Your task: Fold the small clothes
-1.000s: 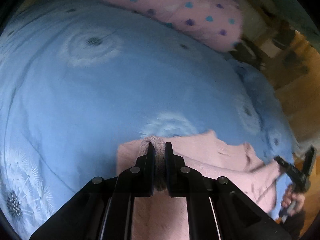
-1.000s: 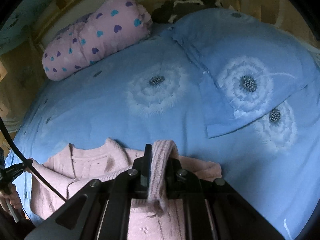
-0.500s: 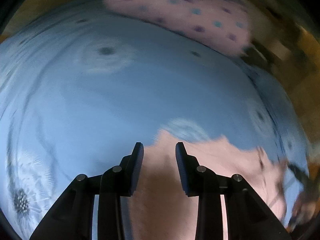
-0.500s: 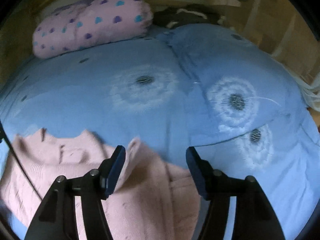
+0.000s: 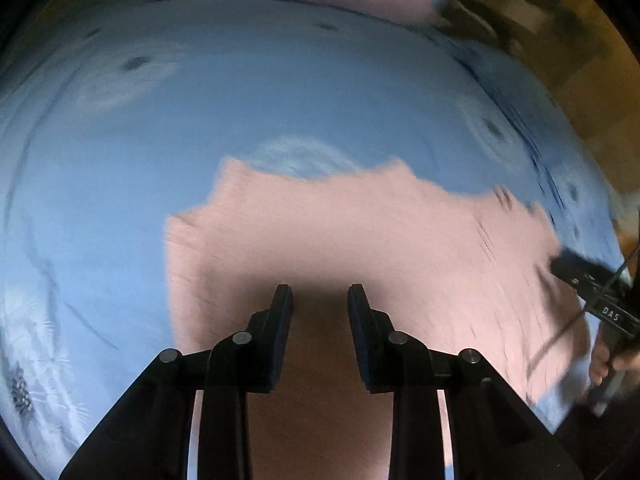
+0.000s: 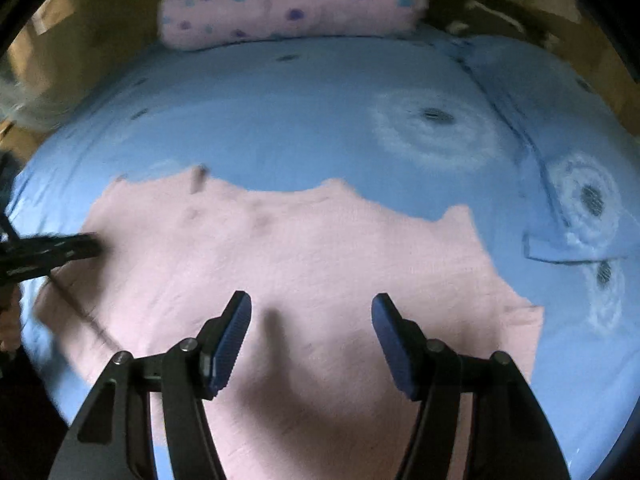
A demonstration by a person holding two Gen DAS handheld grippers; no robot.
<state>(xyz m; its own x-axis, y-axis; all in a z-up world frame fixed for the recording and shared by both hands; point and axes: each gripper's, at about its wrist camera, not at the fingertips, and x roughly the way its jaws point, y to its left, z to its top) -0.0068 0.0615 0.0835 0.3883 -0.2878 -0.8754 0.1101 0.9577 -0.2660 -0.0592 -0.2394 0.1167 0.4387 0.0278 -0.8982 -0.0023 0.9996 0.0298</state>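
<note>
Released pink sweater [image 5: 340, 240] — now flat beneath both parted grippers [image 5: 320, 300] [image 6: 311, 312].

Pale pink knitted garment [image 5: 360, 248] [image 6: 288, 264], small, spread flat on a blue bedcover [image 5: 240, 120] [image 6: 280, 112] printed with white dandelion heads. Fills the lower half of both wrist views, from 9 o'clock round to 3 o'clock. Jagged far edge toward 12 o'clock. Blurred, stitches barely legible.

blue dandelion-print bedsheet [image 6: 280, 120], pink dotted pillow [image 6: 288, 4] at its far edge (blurred).
</note>
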